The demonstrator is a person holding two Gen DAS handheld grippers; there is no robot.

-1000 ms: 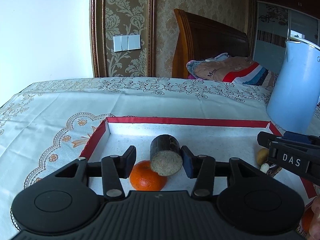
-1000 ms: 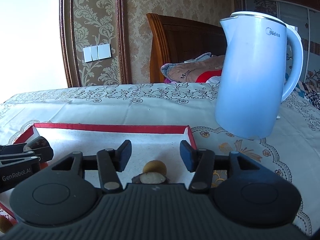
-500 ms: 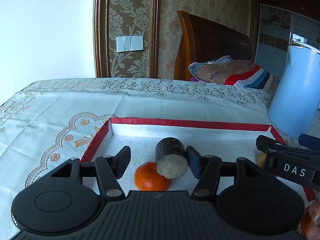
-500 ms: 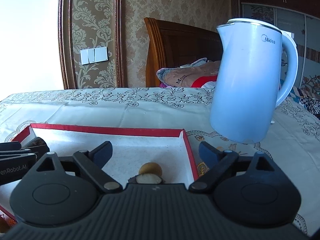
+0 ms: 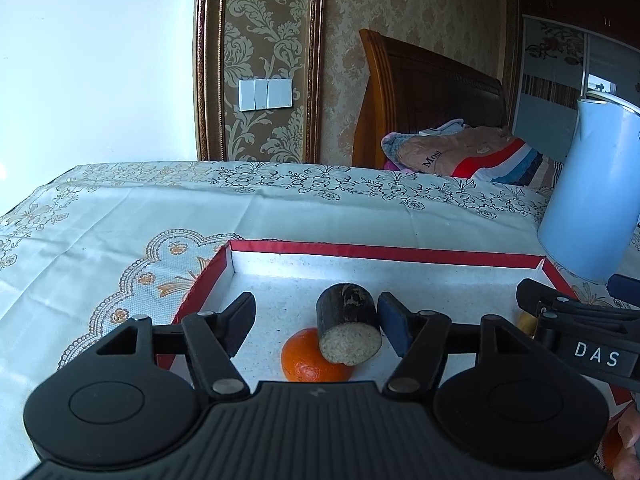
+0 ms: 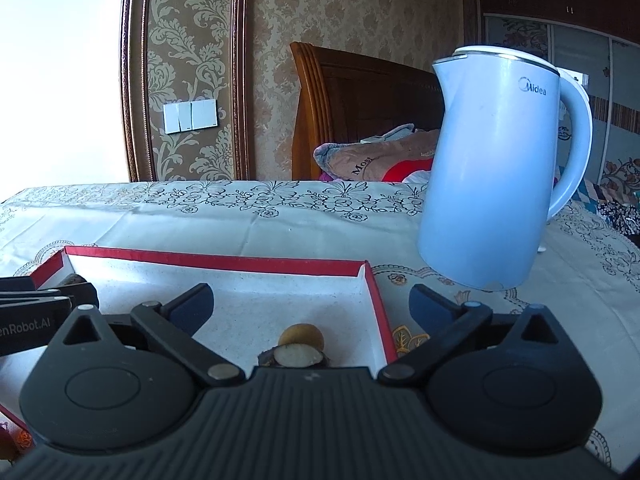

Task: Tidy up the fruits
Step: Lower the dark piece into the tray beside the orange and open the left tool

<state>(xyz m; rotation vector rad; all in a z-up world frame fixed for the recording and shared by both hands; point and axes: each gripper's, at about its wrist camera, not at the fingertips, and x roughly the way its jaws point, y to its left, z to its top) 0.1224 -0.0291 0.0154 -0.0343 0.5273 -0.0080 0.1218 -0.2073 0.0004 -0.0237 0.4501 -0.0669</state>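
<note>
We are releasing fruit into the red-rimmed tray (image 5: 384, 251), both grippers opening at this moment. The left gripper (image 5: 316, 322) is spreading its jaws around a dark cut piece (image 5: 347, 327), a stubby cylinder with a rough, dark rind and a pale, grainy cut face; the left pad is standing clear, while the right pad is lying just beside the rind, and we cannot tell whether it is touching. The piece is leaning on a tangerine (image 5: 310, 358), round, glossy and dimpled, on the speckled white tray floor. The right gripper (image 6: 311, 307) is standing with jaws wide, gripping nothing; below it, near the tray's right wall, a small tan round fruit (image 6: 301, 335) is lying just behind a pale-faced cut piece (image 6: 295, 357).

We are judging the release nearly done. To finish well, we are advising a full opening before withdrawing, then a straight pull back and upward, so no pad is dragging the cylinder, which may be rolling off the tangerine. The right fingers are straddling the tray wall, so lifting clear matters there.

A smooth pale-blue kettle (image 6: 496, 168) is standing on the embroidered tablecloth (image 5: 120, 220) beside the tray.
</note>
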